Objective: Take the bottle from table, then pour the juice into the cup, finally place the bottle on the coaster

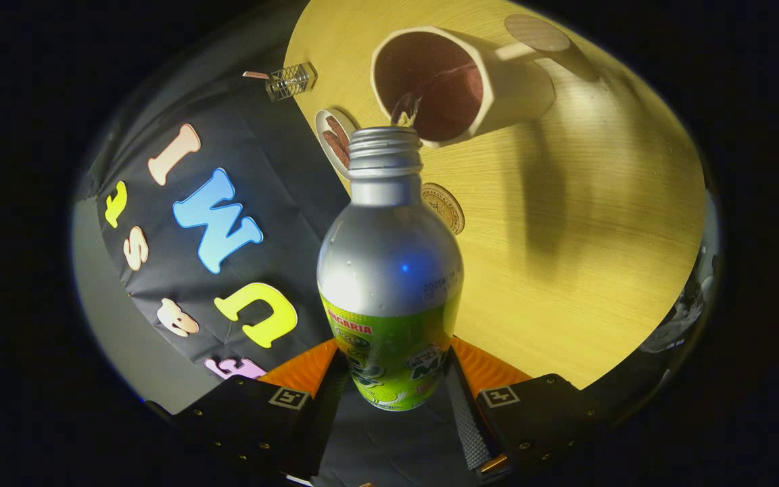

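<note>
The gripper (395, 382) is tipped over sideways, its two fingers (462, 406) closed in from either side and pressing on the bottle (389, 270).

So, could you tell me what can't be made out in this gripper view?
- Bottle: its base, hidden between the gripper fingers.
- Cup: liquid level, lost in the dark interior.
- Coaster beyond the bottle: partly covered by its shoulder.
- Small clear item at the table edge: too small to identify.
</note>
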`<state>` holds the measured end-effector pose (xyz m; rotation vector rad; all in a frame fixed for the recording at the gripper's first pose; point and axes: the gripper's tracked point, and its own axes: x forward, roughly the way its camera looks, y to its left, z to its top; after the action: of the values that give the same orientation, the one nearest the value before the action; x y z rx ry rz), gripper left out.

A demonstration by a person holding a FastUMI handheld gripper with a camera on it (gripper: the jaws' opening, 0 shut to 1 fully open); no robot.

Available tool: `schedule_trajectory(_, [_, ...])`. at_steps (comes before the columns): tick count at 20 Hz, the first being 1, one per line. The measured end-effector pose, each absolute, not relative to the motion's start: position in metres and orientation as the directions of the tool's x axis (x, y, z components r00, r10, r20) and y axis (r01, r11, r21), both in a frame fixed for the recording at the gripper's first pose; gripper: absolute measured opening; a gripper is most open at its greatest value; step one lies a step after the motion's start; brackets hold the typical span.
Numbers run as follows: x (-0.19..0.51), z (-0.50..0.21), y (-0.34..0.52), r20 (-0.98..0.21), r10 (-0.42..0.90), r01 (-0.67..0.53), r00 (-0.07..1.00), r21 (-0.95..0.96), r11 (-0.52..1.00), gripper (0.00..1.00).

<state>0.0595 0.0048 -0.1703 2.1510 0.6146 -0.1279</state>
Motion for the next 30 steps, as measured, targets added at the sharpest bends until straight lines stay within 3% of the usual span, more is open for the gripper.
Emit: schedule_trajectory(30, [0.067,-0.141,-0.011,-0.258,0.389,0.459,0.884,0.633,-0.623,0.77])
